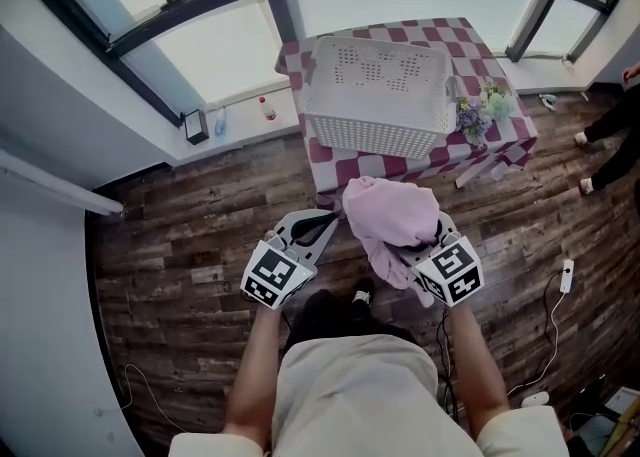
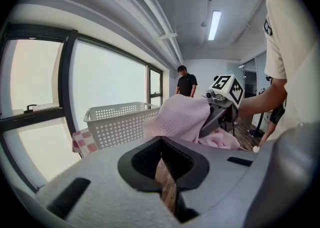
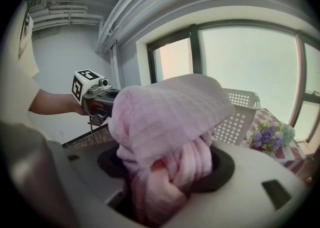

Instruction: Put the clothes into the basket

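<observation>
A pink waffle-knit garment (image 1: 395, 215) hangs bunched in the air in front of me, above the wooden floor. My right gripper (image 1: 418, 245) is shut on it, and the cloth wells up out of its jaws (image 3: 170, 122). My left gripper (image 1: 335, 217) is to the left of the garment, its fingers drawn together to a point at the cloth's edge. No pink shows between them in the left gripper view, where the garment (image 2: 180, 117) hangs from the right gripper (image 2: 220, 112). The white perforated basket (image 1: 375, 95) stands empty on a red-checked table (image 1: 505, 140) just beyond.
A small bunch of flowers (image 1: 482, 107) stands on the table to the right of the basket. Low windows and a sill with bottles (image 1: 268, 108) run behind it. A power strip and cable (image 1: 566, 275) lie on the floor at right. A person (image 1: 610, 125) stands at the right edge.
</observation>
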`<state>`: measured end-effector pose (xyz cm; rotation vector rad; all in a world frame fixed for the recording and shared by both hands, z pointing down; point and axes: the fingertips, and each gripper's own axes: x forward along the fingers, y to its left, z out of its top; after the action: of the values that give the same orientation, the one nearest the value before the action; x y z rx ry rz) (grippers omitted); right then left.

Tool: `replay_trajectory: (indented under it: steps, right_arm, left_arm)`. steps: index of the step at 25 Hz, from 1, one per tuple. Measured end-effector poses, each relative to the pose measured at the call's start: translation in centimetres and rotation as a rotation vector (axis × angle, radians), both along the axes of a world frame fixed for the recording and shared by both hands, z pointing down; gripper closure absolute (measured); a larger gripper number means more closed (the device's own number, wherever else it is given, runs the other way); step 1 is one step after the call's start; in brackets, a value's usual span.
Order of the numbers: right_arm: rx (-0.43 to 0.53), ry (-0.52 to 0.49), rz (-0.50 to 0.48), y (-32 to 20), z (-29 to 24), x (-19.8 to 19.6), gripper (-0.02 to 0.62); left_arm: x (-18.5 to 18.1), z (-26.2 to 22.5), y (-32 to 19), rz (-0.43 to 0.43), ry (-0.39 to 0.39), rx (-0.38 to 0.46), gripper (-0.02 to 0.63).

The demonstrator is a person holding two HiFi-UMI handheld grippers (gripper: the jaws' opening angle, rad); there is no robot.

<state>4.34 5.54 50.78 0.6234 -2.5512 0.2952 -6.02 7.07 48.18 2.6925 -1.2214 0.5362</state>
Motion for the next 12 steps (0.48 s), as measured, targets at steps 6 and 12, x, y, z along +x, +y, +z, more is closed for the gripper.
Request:
replay_trajectory:
  steps: [6,12]
  right_arm:
    - [-0.009,-0.022,-0.003,-1.8,0.4,-0.2,0.285]
    - [-0.027,-0.016,0.010,-3.3,1.2,-0.3,0.285]
  left_arm:
    - [0.0,-0.1,-1.8,-0.005,-0.001,0.000,0.592]
    - [-0.2,0.6,-4.0,0.027,-0.016,-0.006,0.592]
